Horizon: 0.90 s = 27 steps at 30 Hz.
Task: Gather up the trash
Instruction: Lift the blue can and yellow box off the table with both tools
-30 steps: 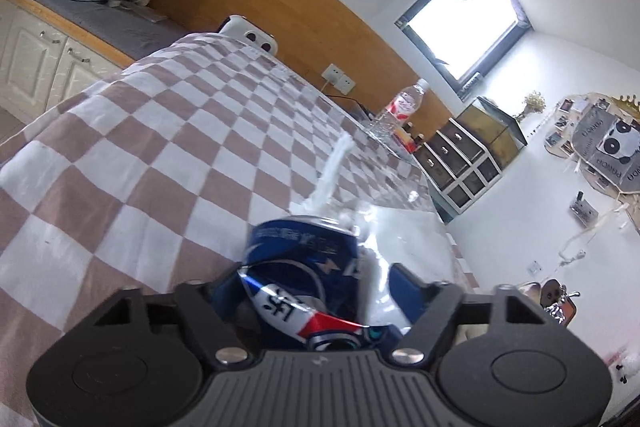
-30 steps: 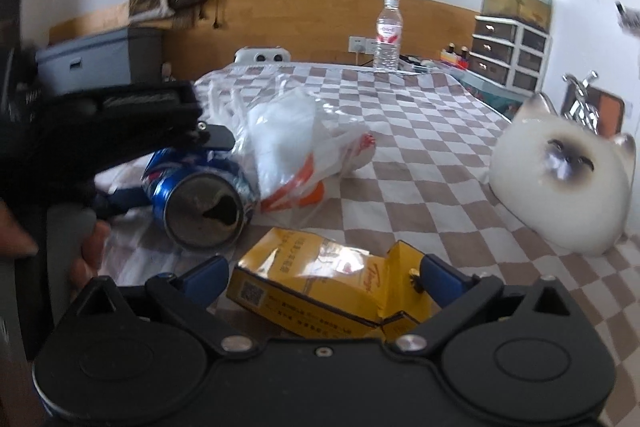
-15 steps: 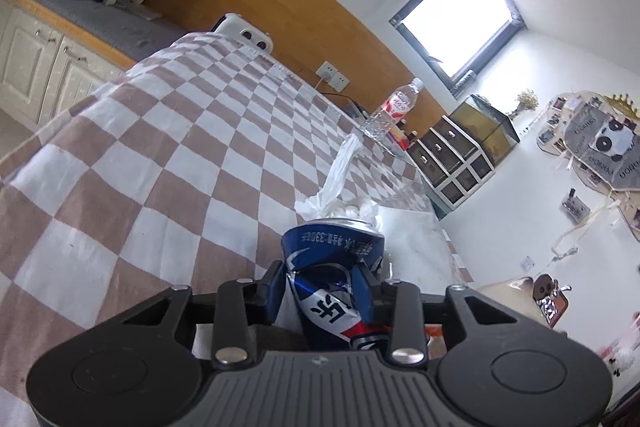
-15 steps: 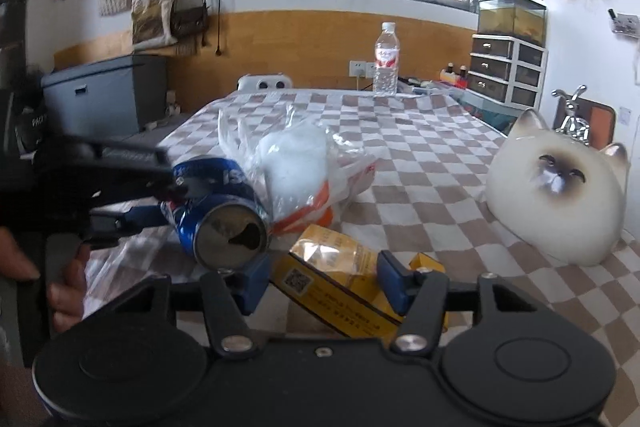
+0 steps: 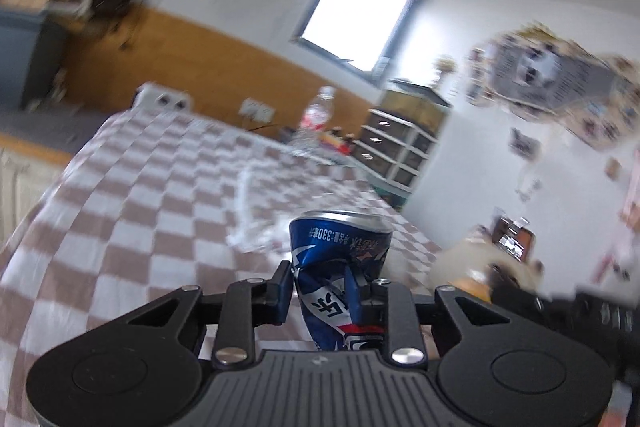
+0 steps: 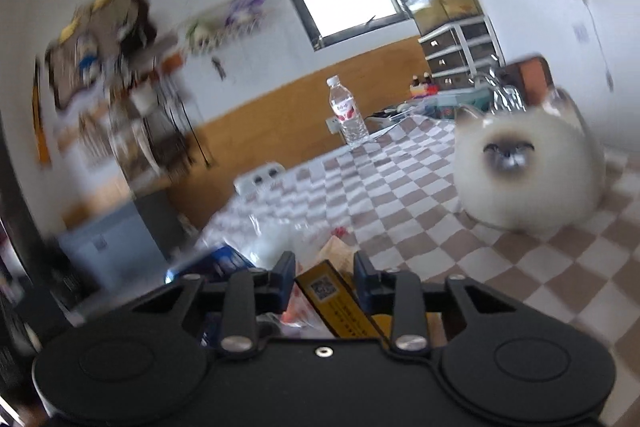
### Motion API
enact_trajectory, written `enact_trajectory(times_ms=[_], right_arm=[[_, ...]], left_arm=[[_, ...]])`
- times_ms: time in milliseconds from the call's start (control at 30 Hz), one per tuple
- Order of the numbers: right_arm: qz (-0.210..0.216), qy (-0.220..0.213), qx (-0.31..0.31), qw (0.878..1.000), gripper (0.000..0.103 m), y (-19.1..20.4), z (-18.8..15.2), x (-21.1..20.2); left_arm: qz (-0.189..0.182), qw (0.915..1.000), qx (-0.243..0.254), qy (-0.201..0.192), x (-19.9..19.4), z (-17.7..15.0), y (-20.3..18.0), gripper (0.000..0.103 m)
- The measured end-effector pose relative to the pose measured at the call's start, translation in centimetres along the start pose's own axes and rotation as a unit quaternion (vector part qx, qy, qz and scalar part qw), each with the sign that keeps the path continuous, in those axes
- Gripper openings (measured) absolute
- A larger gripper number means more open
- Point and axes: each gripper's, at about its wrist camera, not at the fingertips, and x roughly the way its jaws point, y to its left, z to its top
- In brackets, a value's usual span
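Counter [image 5: 120, 211]: checked brown-and-white cloth, far edge blurred.
Cat figure [image 6: 524, 171]: cream, standing on the cloth.
Clear plastic bag [image 6: 276, 239]: blurred, contents unreadable.
Blue can [image 5: 340, 267]: dented, pinched tight in the left hand-held gripper [image 5: 320, 287], base cut off.
Yellow box [image 6: 332, 295]: between the jaws of the right hand-held gripper [image 6: 324, 279], which are closing; contact unclear, lower part hidden.

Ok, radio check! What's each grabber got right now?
Left gripper shut on crushed blue can. Right gripper jaws closing around yellow box. Plastic bag ahead.
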Motion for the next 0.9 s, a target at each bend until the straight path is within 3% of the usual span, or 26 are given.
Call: enact_trajectory(times_ms=[100,300,433,667,733,767,800,900], right_arm=[[0.034,0.003,0.041,0.999,0.03,-0.9,0.2,0.1],[-0.004,0.008,0.0,1.0,0.03,-0.1,-0.1,0.6],[-0.05,0.012,-0.008,0.999,0.034,-0.4,0.1,0.7],[-0.055,0.022,-0.006,0.998,0.041,-0.7,-0.1,0.9],[-0.067,0.021,-0.014,0.997,0.052,-0.5,-0.2,1.1],[-0.071,0.021,-0.022,0.997,0.053,-0.4,-0.3,1.1],[-0.07,0.021,-0.028,0.997,0.052,-0.2,-0.4,1.2],[-0.037,0.029,-0.025,0.999,0.035,-0.1,-0.5,1.0]], left_arm=[[-0.034,0.9983,0.047,-0.001,-0.5,-0.4,-1.6,0.028],[-0.074,0.9898,0.121,0.017,-0.4,-1.5,-4.2,0.028],[-0.096,0.9879,0.116,0.035,0.1,-1.7,-4.0,0.028],[-0.097,0.9887,0.1,0.056,0.5,-1.8,-3.6,0.028],[-0.091,0.9892,0.099,0.058,0.5,-1.9,-3.5,0.029],[-0.087,0.9898,0.096,0.059,0.6,-1.9,-3.5,0.029],[-0.083,0.9905,0.092,0.06,0.6,-1.9,-3.3,0.029],[-0.079,0.9922,0.071,0.065,0.8,-1.7,-2.7,0.028]])
